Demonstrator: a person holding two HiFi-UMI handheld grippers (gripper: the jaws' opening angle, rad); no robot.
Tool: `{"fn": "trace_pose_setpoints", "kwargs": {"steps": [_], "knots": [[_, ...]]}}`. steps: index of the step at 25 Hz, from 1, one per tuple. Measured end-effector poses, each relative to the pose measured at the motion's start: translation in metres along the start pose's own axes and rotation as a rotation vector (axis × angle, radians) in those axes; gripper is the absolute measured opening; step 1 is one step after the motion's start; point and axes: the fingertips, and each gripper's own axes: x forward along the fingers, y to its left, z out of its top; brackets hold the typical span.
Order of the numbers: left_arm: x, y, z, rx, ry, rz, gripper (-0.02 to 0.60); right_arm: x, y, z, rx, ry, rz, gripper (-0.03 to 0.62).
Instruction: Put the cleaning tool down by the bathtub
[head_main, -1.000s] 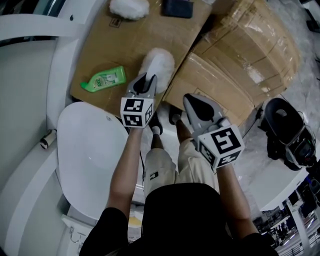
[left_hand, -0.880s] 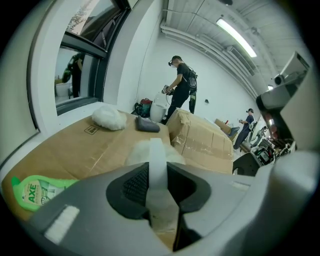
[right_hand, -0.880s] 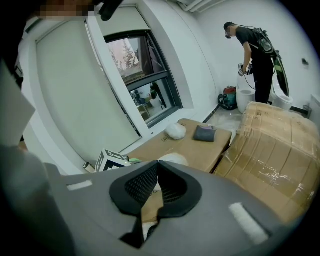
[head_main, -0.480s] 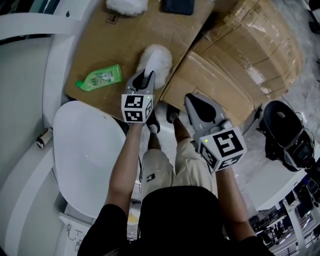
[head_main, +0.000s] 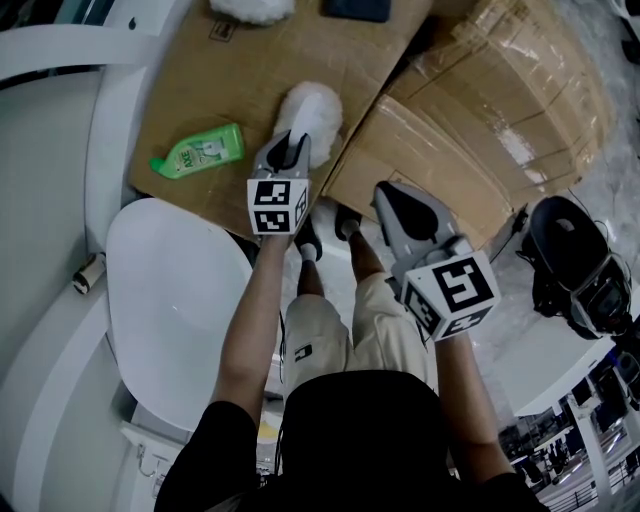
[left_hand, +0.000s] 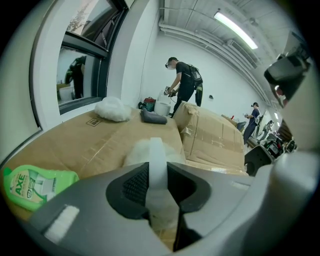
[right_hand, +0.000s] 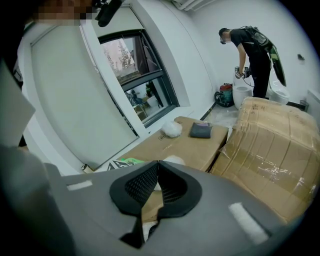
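Observation:
The cleaning tool is a white fluffy duster head (head_main: 312, 106) on a white plastic handle (left_hand: 156, 159). My left gripper (head_main: 291, 143) is shut on that handle, which stands upright between the black pads in the left gripper view. The fluffy head (left_hand: 136, 150) sits just beyond the jaws, over the flat cardboard sheet (head_main: 240, 70). The white bathtub rim (head_main: 105, 140) curves along the left. My right gripper (head_main: 386, 196) hovers to the right over the person's legs, its jaws together with nothing between them (right_hand: 157, 167).
A green detergent bottle (head_main: 199, 152) lies on the cardboard near the tub. A second white fluffy pad (head_main: 250, 8) and a dark cloth (head_main: 356, 8) lie at its far end. A wrapped cardboard box (head_main: 500, 110) is at right, a white toilet lid (head_main: 170, 300) below left, and a black machine (head_main: 575, 270) far right.
The left gripper with the duster has shifted slightly away from me over the cardboard. The right gripper has hardly moved.

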Motion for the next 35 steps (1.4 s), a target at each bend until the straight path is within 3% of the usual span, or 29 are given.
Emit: {"fn": "trace_pose_setpoints", "kwargs": {"steps": [17,24,35], "knots": [[-0.001,-0.001,-0.015,-0.011,0.031,-0.015,0.094,0.003,0.014,-0.003,-0.002,0.011,0.017,0.009],[-0.003,-0.005,-0.02,-0.017,0.045,-0.029,0.141,0.003,0.016,-0.003,-0.007,0.007,0.021,0.009],[-0.022,-0.006,-0.014,-0.023,0.025,-0.056,0.156,-0.003,0.03,-0.001,-0.021,0.001,0.021,0.009]]}}
